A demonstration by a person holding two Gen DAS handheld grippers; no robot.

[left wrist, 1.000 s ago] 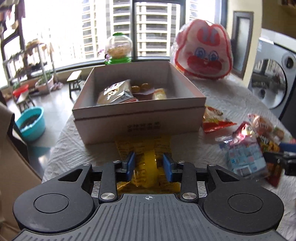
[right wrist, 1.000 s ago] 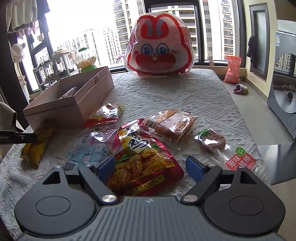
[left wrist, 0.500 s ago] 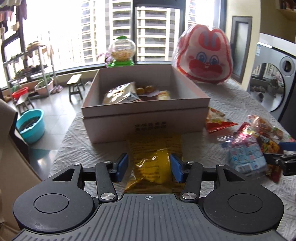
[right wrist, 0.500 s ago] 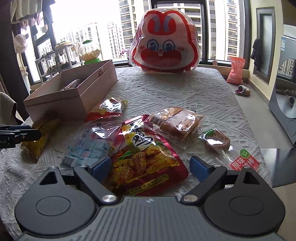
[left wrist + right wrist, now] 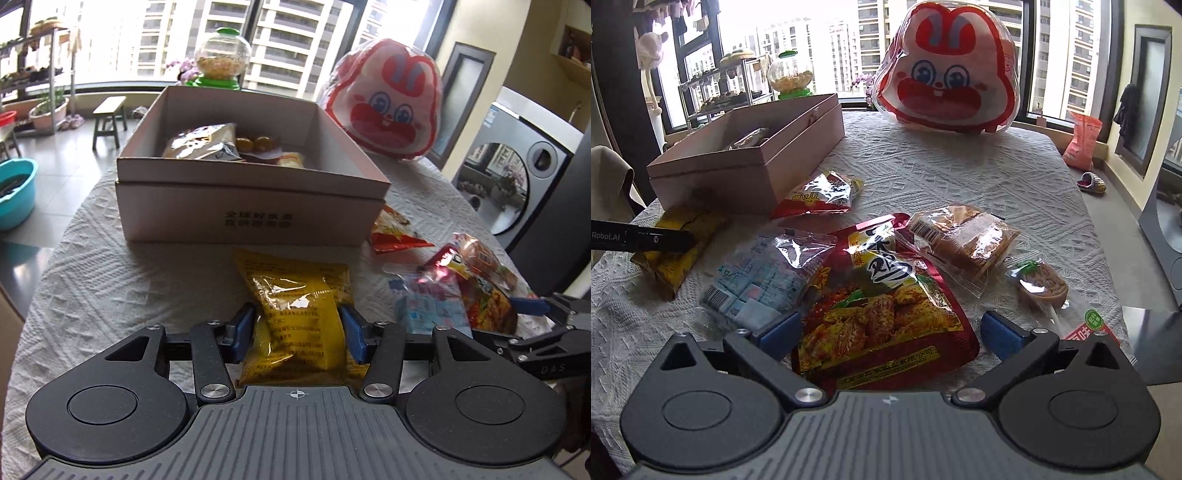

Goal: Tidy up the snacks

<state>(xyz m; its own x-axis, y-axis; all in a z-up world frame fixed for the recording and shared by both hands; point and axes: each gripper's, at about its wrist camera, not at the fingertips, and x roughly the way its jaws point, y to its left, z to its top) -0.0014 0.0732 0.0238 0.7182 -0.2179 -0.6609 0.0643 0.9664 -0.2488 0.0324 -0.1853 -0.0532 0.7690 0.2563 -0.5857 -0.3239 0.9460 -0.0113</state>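
A yellow snack packet (image 5: 299, 310) lies on the white tablecloth in front of an open cardboard box (image 5: 251, 206) that holds several snacks. My left gripper (image 5: 297, 330) is open, its blue pads either side of the packet's near end. My right gripper (image 5: 886, 330) is open around the near end of a red chicken snack bag (image 5: 882, 306). The yellow packet also shows at the left of the right wrist view (image 5: 679, 240), under the left gripper's finger. The box also shows there (image 5: 746, 162).
Loose snacks lie on the cloth: a clear bag of blue packets (image 5: 757, 280), a small red packet (image 5: 820, 194), wrapped cakes (image 5: 964, 240), a lollipop (image 5: 1043, 288). A large rabbit-face bag (image 5: 947, 74) stands at the back. The table's edge drops off at the left (image 5: 55, 236).
My left gripper has opened wider and drawn back from the box, letting go of the yellow packet, which now lies on the cloth. My right gripper has edged forward over the red bag.
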